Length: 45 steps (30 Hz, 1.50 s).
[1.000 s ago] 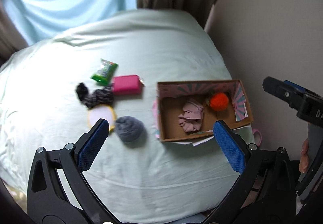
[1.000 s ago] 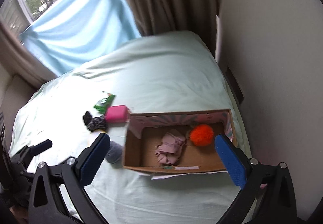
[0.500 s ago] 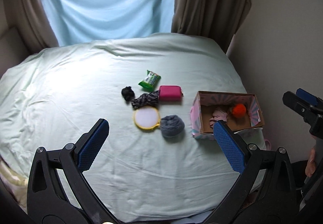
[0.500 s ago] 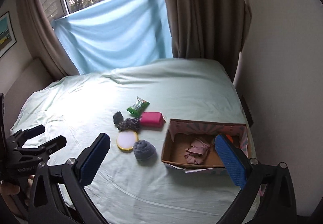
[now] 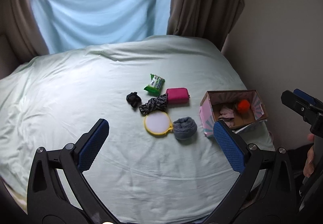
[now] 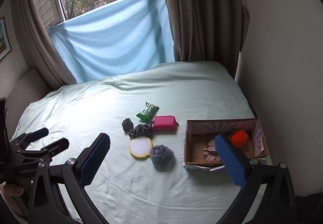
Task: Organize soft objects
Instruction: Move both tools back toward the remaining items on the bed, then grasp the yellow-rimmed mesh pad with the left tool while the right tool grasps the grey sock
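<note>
On the pale green bed sheet (image 5: pixel 80 92) lie a grey rolled sock (image 5: pixel 184 128), a yellow-rimmed round pad (image 5: pixel 158 124), a patterned cloth (image 5: pixel 154 105), a small black cloth (image 5: pixel 133 99), a pink pouch (image 5: pixel 177 95) and a green wipes pack (image 5: pixel 154 84). At the right stands a cardboard box (image 6: pixel 222 120) holding an orange pom-pom (image 6: pixel 239 138) and a crumpled pink cloth (image 6: pixel 211 150). My left gripper (image 5: pixel 161 131) hangs open and empty well back from the pile. My right gripper (image 6: pixel 161 143) is open and empty too, raised in front of the box.
A wall (image 5: pixel 282 42) runs close along the right side of the bed, just beyond the box. Brown curtains (image 6: pixel 201 11) and a blue sheet (image 6: pixel 113 42) over the window stand behind the bed. A hand (image 5: pixel 308 161) holds the right gripper's handle.
Both grippers have drawn back and up from the box and pile, so the objects look smaller and the window has come into view. Nothing on the bed moved.
</note>
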Tool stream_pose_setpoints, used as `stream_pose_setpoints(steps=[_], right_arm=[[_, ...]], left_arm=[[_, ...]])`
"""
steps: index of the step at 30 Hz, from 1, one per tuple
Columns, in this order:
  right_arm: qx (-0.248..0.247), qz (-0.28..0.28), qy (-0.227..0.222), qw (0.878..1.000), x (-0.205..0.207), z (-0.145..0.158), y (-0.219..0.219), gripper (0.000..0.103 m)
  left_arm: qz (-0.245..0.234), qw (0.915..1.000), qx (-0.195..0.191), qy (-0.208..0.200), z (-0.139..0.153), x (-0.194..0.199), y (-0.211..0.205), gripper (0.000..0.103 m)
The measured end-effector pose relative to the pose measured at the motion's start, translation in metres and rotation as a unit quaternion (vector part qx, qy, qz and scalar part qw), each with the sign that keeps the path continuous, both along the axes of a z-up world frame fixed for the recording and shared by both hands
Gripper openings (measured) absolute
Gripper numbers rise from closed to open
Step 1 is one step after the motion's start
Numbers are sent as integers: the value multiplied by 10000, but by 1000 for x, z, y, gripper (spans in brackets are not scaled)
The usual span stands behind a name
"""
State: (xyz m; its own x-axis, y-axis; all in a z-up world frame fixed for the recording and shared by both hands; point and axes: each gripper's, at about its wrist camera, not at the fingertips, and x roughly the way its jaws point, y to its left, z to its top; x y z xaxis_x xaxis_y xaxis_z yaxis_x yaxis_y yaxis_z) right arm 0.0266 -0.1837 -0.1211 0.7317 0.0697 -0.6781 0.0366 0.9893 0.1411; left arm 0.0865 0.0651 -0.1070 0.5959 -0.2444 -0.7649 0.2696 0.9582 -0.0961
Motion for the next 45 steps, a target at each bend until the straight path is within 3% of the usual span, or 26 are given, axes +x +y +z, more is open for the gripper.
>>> stream_pose_setpoints(steps=[9, 16, 23, 29, 34, 43, 45], right_arm=[[320, -741, 168, 9966, 34, -63, 36, 103], [613, -1177, 355, 9905, 64, -144, 50, 103], [763, -1422, 477, 9857, 95, -224, 52, 103], [730, -1599, 608, 9826, 112, -277, 47, 103], [832, -1679, 778, 9792, 125, -311, 42, 103], [1015, -1995, 845, 9709, 136, -347, 28, 102], [1025, -1975, 865, 9711, 140, -352, 26, 97]], left_arm=[[-733, 9971, -11, 194, -76, 66, 19, 103], [-1100, 9933, -78, 342, -163, 114, 11, 103], [-1488, 9877, -126, 456, -249, 136, -13, 103], [-1681, 9843, -213, 488, -304, 148, -25, 103], [-1751, 9827, -52, 599, -340, 155, -40, 103], [-1540, 9852, 29, 748, -367, 163, -56, 103], [-1492, 9858, 66, 772, -370, 167, -59, 102]])
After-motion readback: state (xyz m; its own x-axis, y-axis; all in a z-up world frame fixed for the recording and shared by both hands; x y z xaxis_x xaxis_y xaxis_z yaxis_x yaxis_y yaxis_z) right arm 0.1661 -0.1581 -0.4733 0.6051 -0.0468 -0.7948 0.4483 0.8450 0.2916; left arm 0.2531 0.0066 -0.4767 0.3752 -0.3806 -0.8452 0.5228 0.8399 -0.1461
